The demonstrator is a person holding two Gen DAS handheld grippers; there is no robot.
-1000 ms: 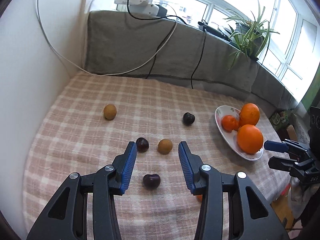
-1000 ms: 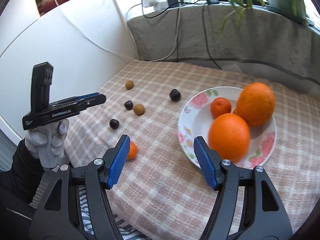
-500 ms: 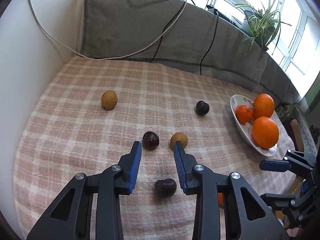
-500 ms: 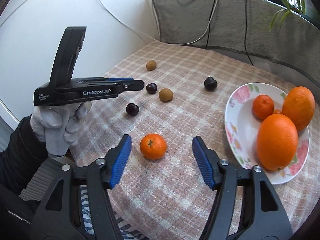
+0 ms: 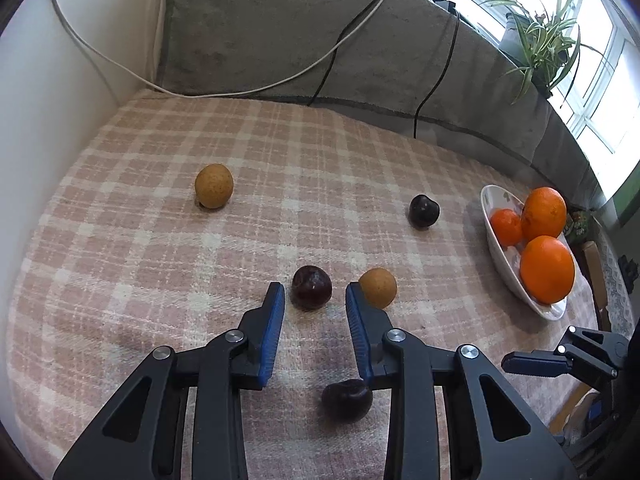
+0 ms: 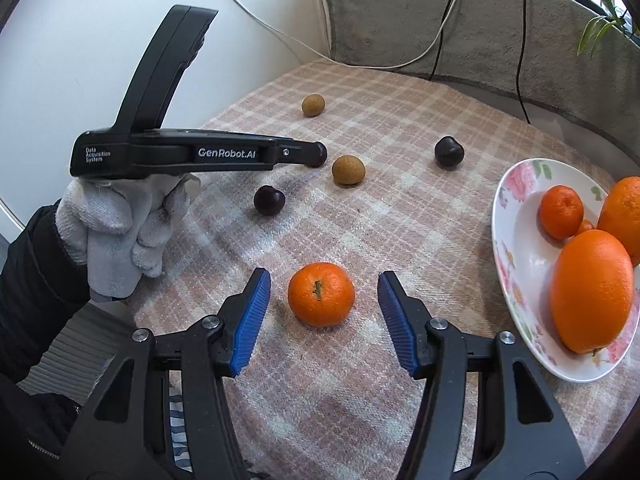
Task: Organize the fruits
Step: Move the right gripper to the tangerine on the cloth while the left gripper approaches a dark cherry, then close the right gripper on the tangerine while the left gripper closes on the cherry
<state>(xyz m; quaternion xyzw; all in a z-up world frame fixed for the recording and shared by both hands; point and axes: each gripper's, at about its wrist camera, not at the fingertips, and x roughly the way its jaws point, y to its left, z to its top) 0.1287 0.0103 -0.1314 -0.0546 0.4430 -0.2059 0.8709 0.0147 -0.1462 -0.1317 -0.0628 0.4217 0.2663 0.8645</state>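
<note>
White wall (image 5: 52, 92), bright windows (image 5: 600, 52), checked tablecloth (image 5: 160, 240).

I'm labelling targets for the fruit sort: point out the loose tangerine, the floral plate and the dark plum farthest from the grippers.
loose tangerine (image 6: 321, 294): right wrist view, its top, at the stem.
floral plate (image 6: 516, 208): right wrist view, bare inner wall near the left rim.
dark plum (image 6: 449, 152): right wrist view, middle of its skin.

Colours and patterns on the table

The tablecloth (image 6: 400, 208) is checked in pink and cream. The plate (image 6: 516, 216) is white with pink flowers and green leaves. Oranges (image 6: 592, 288) and the mandarin (image 6: 321, 294) are orange; cherries (image 5: 311, 288) are dark red; longans (image 5: 214, 186) are tan. Gripper pads (image 6: 250, 320) are blue, the glove (image 6: 116, 224) grey-white.
</note>
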